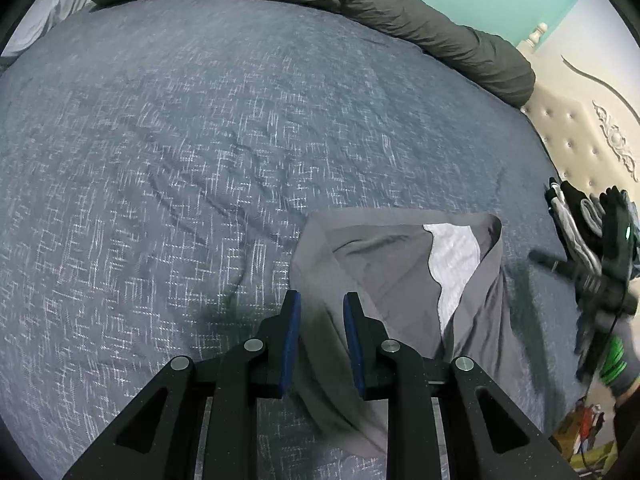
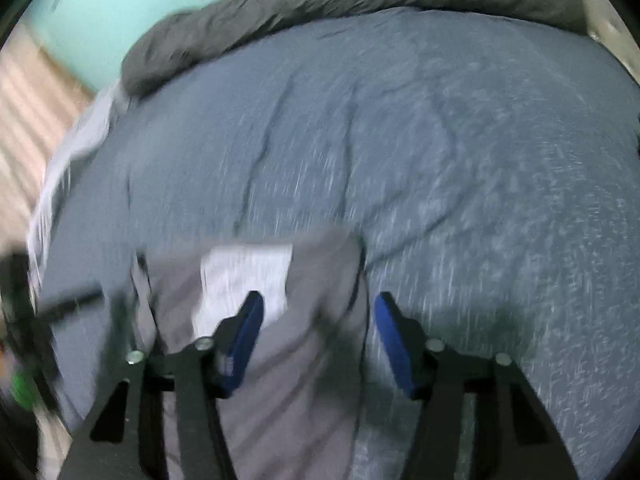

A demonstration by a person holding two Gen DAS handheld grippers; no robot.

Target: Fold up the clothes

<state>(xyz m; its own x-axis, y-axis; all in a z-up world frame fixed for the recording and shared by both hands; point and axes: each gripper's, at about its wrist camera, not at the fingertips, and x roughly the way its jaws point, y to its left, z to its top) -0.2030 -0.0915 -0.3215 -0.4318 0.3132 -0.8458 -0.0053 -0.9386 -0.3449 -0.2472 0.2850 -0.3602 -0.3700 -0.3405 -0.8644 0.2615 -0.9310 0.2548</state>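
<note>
While a blue-grey bedspread (image 1: 192, 152) covers the whole bed, a rolled dark grey blanket (image 1: 360, 4) lies along its far edge. Near the bed's near edge lies the grey garment (image 1: 384, 272), partly folded, with a white lining (image 1: 454, 260) showing. A small pile of black and white clothes (image 1: 580, 216) sits by the headboard-side edge. The left gripper (image 1: 318, 308) has its jaws narrowly apart, with a fold of the garment running between them; whether the pads pinch it I cannot tell. The right gripper (image 2: 318, 312) hangs over the garment, jaws spread wide, holding nothing.
</note>
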